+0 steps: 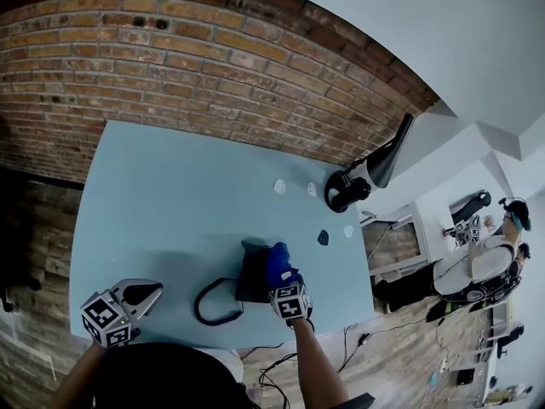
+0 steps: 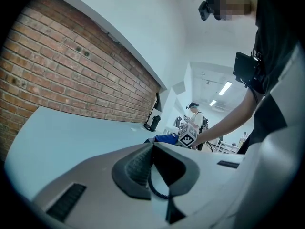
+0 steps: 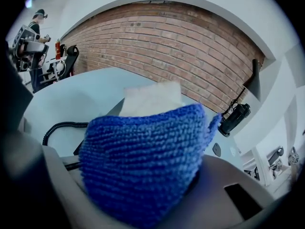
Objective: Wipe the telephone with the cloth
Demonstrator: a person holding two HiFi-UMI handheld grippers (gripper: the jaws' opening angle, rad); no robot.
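Right gripper view is almost filled by the blue cloth (image 3: 143, 161), bunched between the jaws of my right tool (image 1: 281, 271), which are clamped on it. It looks like a soft, light knit that will fold and drag rather than slide, so I judge a thick wad gripped deep in the jaws is the safe hold, with a loose pad left out in front to do the rubbing. In the head view, the telephone (image 1: 252, 273) sits directly under and just left of that tool, a dark, stiff body on the pale blue counter (image 1: 170, 194), and the cloth appears to rest on its right part. I take it for light plastic on a smooth top, likely to skate when pushed, so its near edge is where I would steady it. My left tool (image 1: 140, 293) hangs well to the left, jaws together and empty. Between the two tools the cord (image 1: 213, 309) loops out; it looks springy and could snag or tug the telephone. Beyond my right tool lie a few white scraps (image 1: 279, 186) and a dark chip (image 1: 323, 237), and a black device (image 1: 345, 190) sits further off, well clear of the wiping.
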